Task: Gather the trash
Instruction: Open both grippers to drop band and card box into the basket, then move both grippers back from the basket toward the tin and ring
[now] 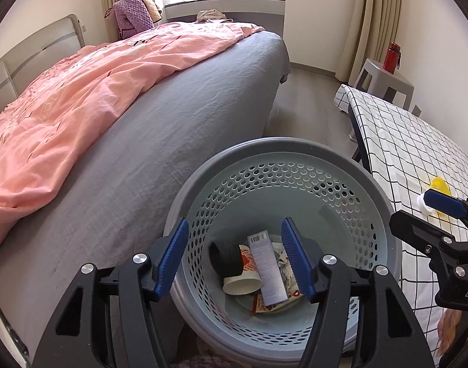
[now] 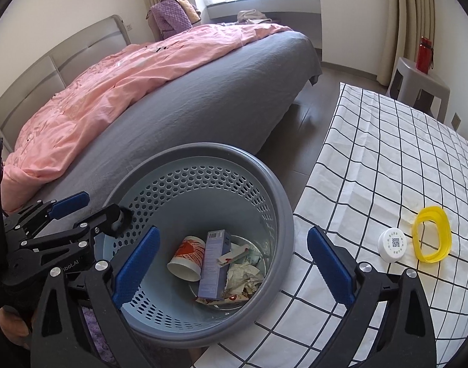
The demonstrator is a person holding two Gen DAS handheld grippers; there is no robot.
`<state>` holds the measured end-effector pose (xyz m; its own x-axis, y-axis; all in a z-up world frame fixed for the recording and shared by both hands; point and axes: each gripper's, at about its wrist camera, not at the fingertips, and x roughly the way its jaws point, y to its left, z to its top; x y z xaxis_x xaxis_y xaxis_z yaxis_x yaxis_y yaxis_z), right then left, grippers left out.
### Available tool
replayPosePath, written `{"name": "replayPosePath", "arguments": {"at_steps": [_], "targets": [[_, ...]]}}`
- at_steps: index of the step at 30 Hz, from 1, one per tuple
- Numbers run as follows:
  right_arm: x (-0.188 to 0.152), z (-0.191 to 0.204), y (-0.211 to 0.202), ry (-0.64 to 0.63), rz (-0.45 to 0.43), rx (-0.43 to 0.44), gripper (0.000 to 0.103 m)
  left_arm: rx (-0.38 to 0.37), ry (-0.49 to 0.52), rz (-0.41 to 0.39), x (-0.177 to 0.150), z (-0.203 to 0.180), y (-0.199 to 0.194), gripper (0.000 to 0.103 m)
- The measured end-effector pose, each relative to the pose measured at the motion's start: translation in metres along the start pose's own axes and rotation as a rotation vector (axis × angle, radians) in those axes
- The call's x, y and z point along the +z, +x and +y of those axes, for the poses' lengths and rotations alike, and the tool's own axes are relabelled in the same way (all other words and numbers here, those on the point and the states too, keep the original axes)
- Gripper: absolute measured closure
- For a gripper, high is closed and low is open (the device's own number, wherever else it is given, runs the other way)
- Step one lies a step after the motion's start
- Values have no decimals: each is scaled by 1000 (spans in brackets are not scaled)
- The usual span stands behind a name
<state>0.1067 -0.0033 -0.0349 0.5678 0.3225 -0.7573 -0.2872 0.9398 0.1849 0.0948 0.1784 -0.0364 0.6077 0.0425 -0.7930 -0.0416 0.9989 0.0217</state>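
Grey-rimmed, the perforated basket [image 1: 283,165] sits between bed [image 1: 172,116] and bench [image 1: 417,141] in the left wrist view; the left tool [image 1: 234,259] hangs above it, jaws apart and empty, over a cup [image 1: 243,282] and box [image 1: 267,266].

In the right wrist view, the right tool [image 2: 234,271], jaws apart, should swing to the bench, straddle the white cap [image 2: 393,244] beside the yellow ring [image 2: 431,233], and close squarely.

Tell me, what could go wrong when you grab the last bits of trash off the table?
1. The white round lid and yellow ring touch each other, so grabbing one may nudge the other away.
2. Both lie flat on the checked tablecloth; the open right gripper could pinch and drag the cloth.
3. The trash basket sits close against the table edge, so a careless swing might knock it.
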Motion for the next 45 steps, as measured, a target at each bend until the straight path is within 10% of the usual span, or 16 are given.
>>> {"name": "replayPosePath", "arguments": {"at_steps": [45], "targets": [[-27, -68, -32, 139, -21, -81, 8, -19, 25, -65, 7, -26, -18, 35]]}}
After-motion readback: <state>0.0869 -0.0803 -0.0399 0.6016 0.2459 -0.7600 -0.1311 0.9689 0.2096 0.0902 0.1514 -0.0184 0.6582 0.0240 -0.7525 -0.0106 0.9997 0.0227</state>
